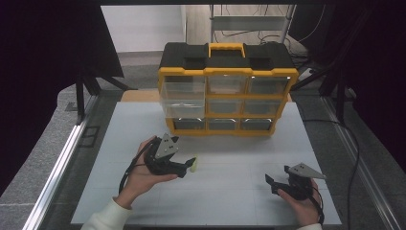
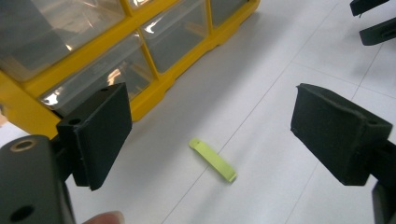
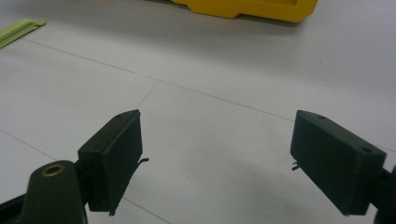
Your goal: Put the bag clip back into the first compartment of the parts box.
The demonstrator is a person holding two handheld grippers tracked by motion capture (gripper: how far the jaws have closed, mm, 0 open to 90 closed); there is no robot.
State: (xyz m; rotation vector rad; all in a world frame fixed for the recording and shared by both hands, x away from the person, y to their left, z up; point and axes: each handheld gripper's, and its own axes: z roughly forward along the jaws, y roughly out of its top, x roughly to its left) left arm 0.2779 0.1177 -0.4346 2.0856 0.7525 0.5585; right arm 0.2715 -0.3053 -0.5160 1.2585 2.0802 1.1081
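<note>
A small flat lime-green strip (image 2: 213, 160) lies on the white table, also visible as a pale sliver (image 1: 194, 165) in the high view and at the far left (image 3: 18, 31) of the right gripper view. My left gripper (image 2: 210, 135) hovers just above and around the strip, open, its jaws wide apart on either side with nothing held. My right gripper (image 3: 217, 161) stands open over bare table at the front right (image 1: 270, 181), empty. A yellow and black drawer organizer (image 1: 228, 96) with clear drawers stands at the back of the table.
The organizer's upper left drawer (image 1: 183, 98) is pulled out toward me. The white table (image 1: 239, 158) has metal rails (image 1: 62, 163) along its sides. Cables (image 1: 352, 139) run along the right side. Dark stands sit behind at both sides.
</note>
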